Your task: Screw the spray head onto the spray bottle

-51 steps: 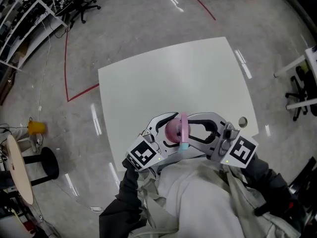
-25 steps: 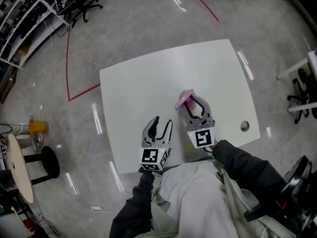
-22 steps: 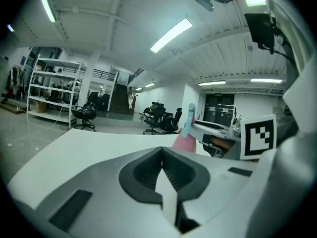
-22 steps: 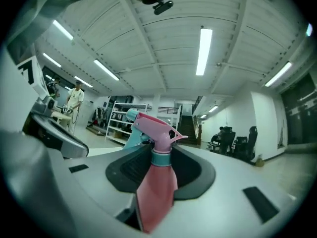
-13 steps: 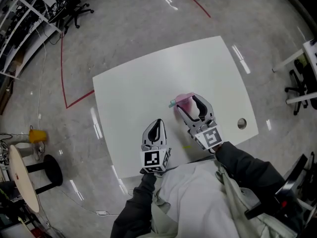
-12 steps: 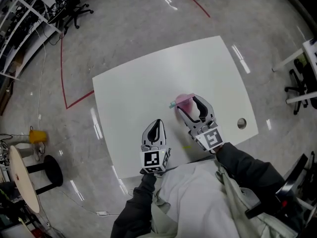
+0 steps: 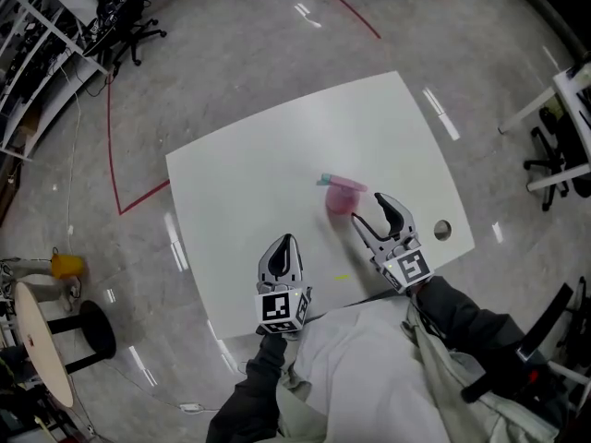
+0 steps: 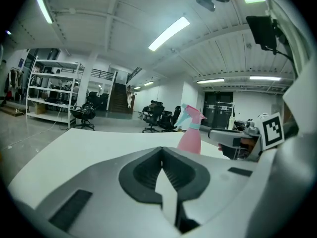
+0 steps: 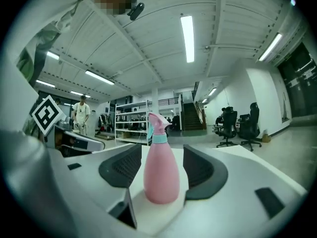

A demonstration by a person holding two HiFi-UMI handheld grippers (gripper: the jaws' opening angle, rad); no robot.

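Note:
A pink spray bottle point(image 7: 343, 197) with its pink spray head and teal collar on top stands upright on the white table point(image 7: 268, 155). My right gripper point(image 7: 369, 209) is open just behind it, and neither pad touches it. In the right gripper view the bottle point(image 9: 159, 175) stands framed by the two dark pads point(image 9: 122, 168), apart from both. My left gripper point(image 7: 285, 242) is shut and holds nothing, low over the table's near edge to the bottle's left. The left gripper view shows the bottle point(image 8: 190, 135) ahead on the right and the right gripper point(image 8: 232, 143) next to it.
A round cable hole point(image 7: 441, 230) is in the table close to the right gripper. Red tape point(image 7: 138, 187) marks the floor at left. Office chairs point(image 7: 134, 21) and shelves point(image 7: 28, 35) stand at the far left; a stool point(image 7: 92, 317) and a yellow object point(image 7: 63, 265) are lower left.
The bottle went from both grippers near my body out onto the table. The right gripper opened, let it go and drew back. The left gripper shut and pulled back toward me.

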